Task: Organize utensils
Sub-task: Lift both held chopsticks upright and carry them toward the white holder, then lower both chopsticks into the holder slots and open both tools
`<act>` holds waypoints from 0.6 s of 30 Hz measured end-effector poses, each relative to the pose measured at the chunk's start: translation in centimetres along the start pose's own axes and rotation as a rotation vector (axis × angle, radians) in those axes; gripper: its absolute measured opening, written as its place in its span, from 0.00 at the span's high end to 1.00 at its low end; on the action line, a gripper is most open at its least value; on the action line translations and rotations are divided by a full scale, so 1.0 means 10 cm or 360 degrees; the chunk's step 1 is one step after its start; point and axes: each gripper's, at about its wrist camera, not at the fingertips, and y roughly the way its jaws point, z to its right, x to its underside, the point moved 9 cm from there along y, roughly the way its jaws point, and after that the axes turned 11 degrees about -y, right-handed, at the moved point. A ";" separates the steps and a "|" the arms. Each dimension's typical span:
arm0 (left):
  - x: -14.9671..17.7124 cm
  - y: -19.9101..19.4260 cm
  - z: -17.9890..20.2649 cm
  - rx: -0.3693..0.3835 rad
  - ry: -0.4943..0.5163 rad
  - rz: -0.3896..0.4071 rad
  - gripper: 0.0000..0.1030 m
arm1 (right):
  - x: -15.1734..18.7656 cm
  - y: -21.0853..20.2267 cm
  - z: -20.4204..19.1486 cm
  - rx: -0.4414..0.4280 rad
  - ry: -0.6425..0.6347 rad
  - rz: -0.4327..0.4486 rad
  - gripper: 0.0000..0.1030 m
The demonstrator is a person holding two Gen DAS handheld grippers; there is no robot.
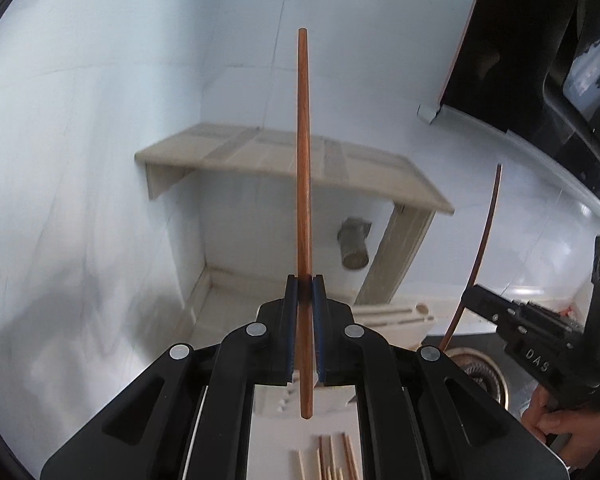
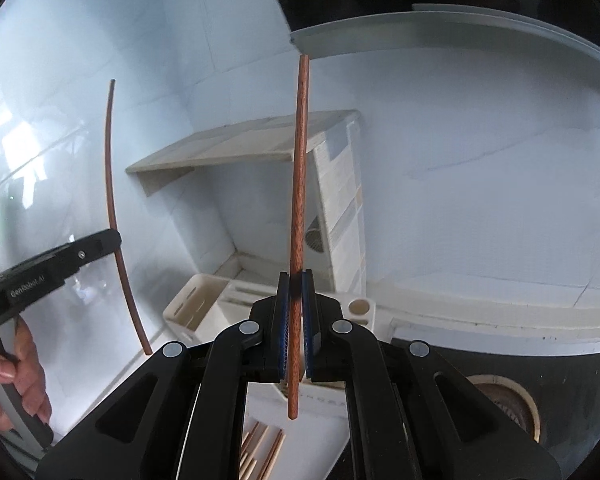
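Left gripper point(image 1: 305, 286) clamped on one upright brown chopstick point(image 1: 303, 160), right gripper point(image 2: 296, 282) clamped on another point(image 2: 299, 184), above loose chopsticks point(image 2: 260, 456) and a cream utensil holder point(image 2: 204, 300)

a kitchen: white tiled walls point(image 1: 100, 160), wooden shelf point(image 1: 292, 160), utensil holder point(image 2: 204, 300).

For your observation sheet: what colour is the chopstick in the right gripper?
Reddish-brown wood grain on the chopstick, clearest in the right wrist view.

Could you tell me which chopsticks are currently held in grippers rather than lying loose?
The two dark reddish-brown chopsticks: one in the left gripper, one in the right gripper. The paler ones lie loose below.
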 end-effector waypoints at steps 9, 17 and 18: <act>-0.16 0.14 0.06 0.0026 -0.0006 0.0093 0.94 | -0.04 -0.04 0.09 0.0061 -0.0020 0.0092 0.93; -0.30 0.24 0.06 -0.0003 -0.0013 0.0127 0.94 | -0.01 0.03 0.17 0.0110 0.0018 0.0152 0.93; -0.30 0.25 0.07 0.0000 -0.0005 0.0135 0.94 | 0.00 0.05 0.13 0.0110 0.0015 0.0159 0.93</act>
